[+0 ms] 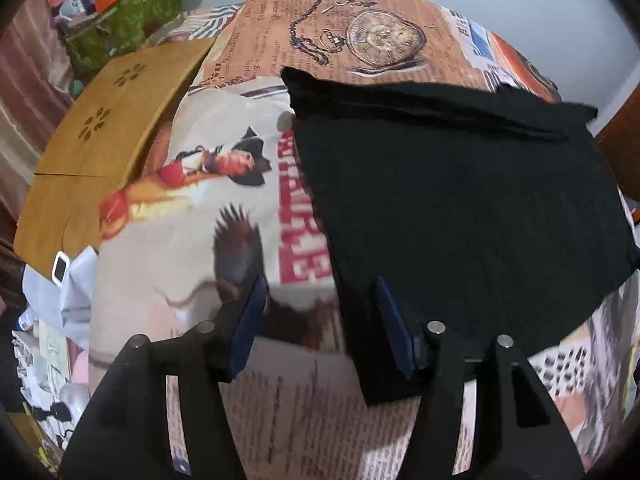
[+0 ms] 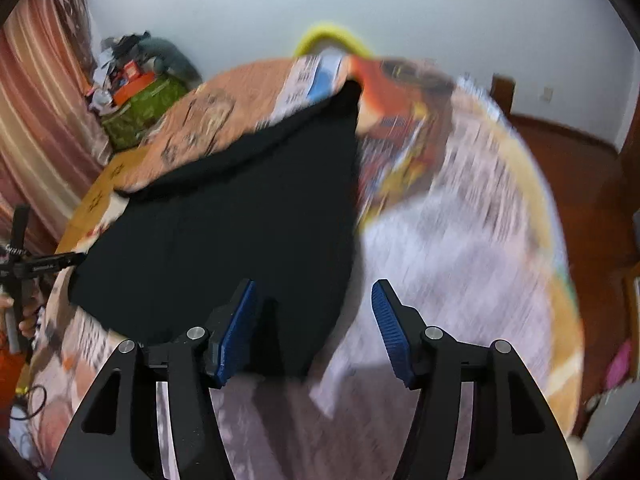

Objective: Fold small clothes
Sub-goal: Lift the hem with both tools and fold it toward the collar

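The black cloth (image 1: 460, 200) lies flat on a table with a printed cover (image 1: 208, 208). The cover has pictures on it: a pocket watch (image 1: 384, 38) at 12 o'clock in the left view, and a man in a black hat (image 1: 240, 160) at 9 o'clock. In that left view the cloth fills the right half, from about 1 o'clock down to 5 o'clock. Along its far edge a strip looks folded over.

The left gripper (image 1: 320, 320) has its fingers spread wide apart and holds nothing. Its right blue pad (image 1: 394, 328) is over the near left corner of the cloth. Its left pad is over the cover.

The right gripper (image 2: 314, 328) is also spread wide with nothing in it. In its view the cloth (image 2: 224, 232) sits from 9 o'clock to the middle. Its left blue pad (image 2: 236, 332) is over the near right corner of the cloth. This view is blurry.

A wooden board (image 1: 104, 132) lies beside the cover at 10 o'clock in the left view.
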The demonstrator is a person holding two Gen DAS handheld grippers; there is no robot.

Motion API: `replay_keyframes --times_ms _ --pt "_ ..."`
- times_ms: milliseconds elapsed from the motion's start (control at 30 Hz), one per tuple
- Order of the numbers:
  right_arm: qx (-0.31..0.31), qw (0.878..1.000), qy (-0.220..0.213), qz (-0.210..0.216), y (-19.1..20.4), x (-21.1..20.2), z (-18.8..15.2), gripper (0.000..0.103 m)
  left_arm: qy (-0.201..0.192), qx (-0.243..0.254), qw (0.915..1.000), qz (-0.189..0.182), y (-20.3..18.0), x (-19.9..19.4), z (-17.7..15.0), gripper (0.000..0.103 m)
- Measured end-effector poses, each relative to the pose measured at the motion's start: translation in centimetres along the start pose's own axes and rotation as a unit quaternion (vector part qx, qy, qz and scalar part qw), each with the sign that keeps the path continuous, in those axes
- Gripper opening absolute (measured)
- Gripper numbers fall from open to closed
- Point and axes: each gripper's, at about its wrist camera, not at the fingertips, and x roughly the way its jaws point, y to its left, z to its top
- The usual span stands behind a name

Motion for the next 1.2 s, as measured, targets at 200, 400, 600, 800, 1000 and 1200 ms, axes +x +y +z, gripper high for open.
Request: replay_keyframes --times_ms 200,400,600,800,1000,1200 --pt "0.015 1.0 0.006 0.013 0.3 1.6 1.0 0.048 0.015 -0.041 0.997 -0.065 0.3 -0.6 -0.4 0.055" --pt "0.0 1.0 0.005 0.018 1.0 1.2 -0.2 0.011 0.035 -0.046 0.9933 -0.1 -0.9 -0.2 -1.7 0.036" --pt "-0.004 0.999 0.0 0.036 1.6 -1.0 -1.6 0.008 0.024 -0.052 0.9948 -0.084 -1.2 -1.2 -2.9 0.017" --pt "-0.014 0.999 -0.008 0.041 2.0 -3.7 -3.9 0.008 0.026 -0.037 0.9951 -0.088 -0.2 -3.5 -5.8 0.013" --pt "-0.027 0.999 0.018 0.024 1.8 -4.1 -7.5 0.008 0.031 0.006 0.9975 -0.063 -0.5 -5.0 -8.8 0.019" --pt "-0.006 1.0 0.021 -0.005 0.2 -5.3 -8.1 0.013 -0.002 0.05 0.9987 0.011 -0.5 -7.3 -8.7 0.024"
